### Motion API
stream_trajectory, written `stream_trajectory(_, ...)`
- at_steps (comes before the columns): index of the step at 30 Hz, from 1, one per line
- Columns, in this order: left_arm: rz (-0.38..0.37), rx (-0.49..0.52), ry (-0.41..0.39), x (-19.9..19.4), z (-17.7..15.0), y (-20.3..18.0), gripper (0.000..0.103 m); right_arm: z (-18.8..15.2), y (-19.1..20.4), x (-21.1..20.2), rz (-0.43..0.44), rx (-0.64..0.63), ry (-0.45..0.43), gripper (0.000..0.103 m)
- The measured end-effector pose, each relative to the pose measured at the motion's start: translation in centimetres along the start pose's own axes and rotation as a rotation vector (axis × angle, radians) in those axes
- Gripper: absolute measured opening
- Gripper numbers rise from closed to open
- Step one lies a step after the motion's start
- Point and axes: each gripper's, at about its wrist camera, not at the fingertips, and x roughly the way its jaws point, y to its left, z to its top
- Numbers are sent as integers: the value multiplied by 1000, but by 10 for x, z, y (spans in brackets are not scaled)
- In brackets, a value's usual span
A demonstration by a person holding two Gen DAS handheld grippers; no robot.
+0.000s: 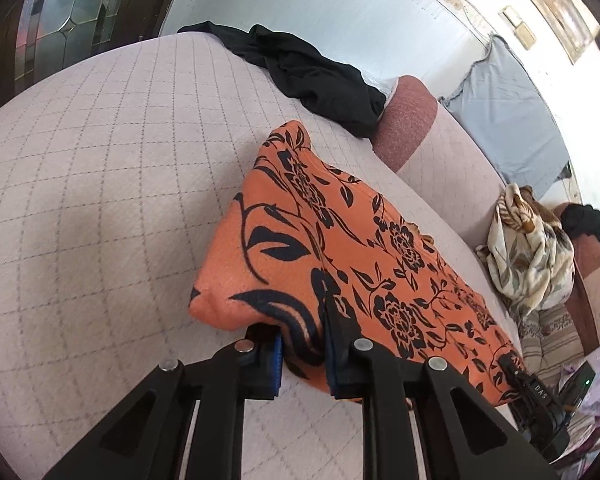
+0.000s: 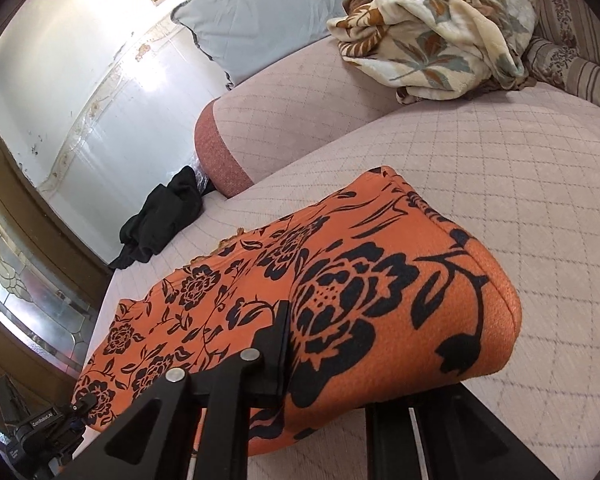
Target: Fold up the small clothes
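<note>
The orange floral garment (image 1: 340, 256) lies on the quilted cushion (image 1: 100, 200) of a sofa, its near edge raised off the surface. The left gripper (image 1: 302, 354) is closed narrow on one corner of that near edge; fabric is pinched between its blue pads (image 1: 276, 364). The right gripper (image 2: 324, 364) is clamped on the opposite corner, with the cloth draped over and hiding one finger. In the left wrist view, the right gripper (image 1: 536, 396) appears at the far end of the same edge. A crumpled black garment (image 1: 312, 76) lies well apart at the far side of the cushion. A cream leaf-print blanket (image 2: 432, 32) is heaped on the adjoining cushion, near a pale blue pillow (image 2: 268, 12).
</note>
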Motion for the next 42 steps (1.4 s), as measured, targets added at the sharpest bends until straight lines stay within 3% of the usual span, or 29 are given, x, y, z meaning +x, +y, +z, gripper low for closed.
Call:
stream_trajectory(6, 39, 59, 53, 17, 0, 2, 17, -7, -4, -1, -23, -30, 16, 15)
stream_trajectory(9, 74, 53, 127, 31, 1, 9, 18, -6, -18, 15, -39, 32, 85, 16)
stream_trajectory(12, 29, -7, 158, 33, 7, 20, 21, -4, -37, 33, -29, 133, 215, 21)
stream_trajectory(14, 12, -47, 174, 32, 12, 30, 26, -3, -52, 33, -4, 213, 249, 25)
stream_trajectory(18, -10, -132, 169, 22, 23, 51, 28, 9, -76, 4, 16, 323, 225, 25)
stream_trajectory(21, 51, -130, 112, 11, 30, 57, 28, 17, -76, -18, -84, 296, 179, 26)
stream_trajectory(25, 188, -85, -2, -6, 33, 59, 28, 23, -71, -47, -222, 231, 61, 27)
stream_trajectory(28, 240, 6, -47, -6, 34, 43, 29, 25, -53, -52, -190, 146, 20, 27)
stream_trajectory(31, 247, 144, -42, 6, 28, 16, 29, 25, -34, -44, -174, 68, 5, 27)
stream_trajectory(33, 255, 220, -15, 15, 23, 3, 37, 22, -32, -28, -184, 70, 34, 27)
stream_trajectory(34, 275, 251, 15, 26, 20, -3, 47, 20, -35, -19, -173, 90, 75, 27)
stream_trajectory(37, 347, 259, 105, 49, 13, 4, 61, 7, -61, 18, -215, 187, 250, 27)
stream_trajectory(39, 326, 201, 99, 50, 20, 8, 64, 7, -70, 20, -201, 234, 246, 26)
stream_trajectory(42, 310, 189, 74, 46, 23, 8, 63, 12, -59, 12, -216, 190, 223, 28)
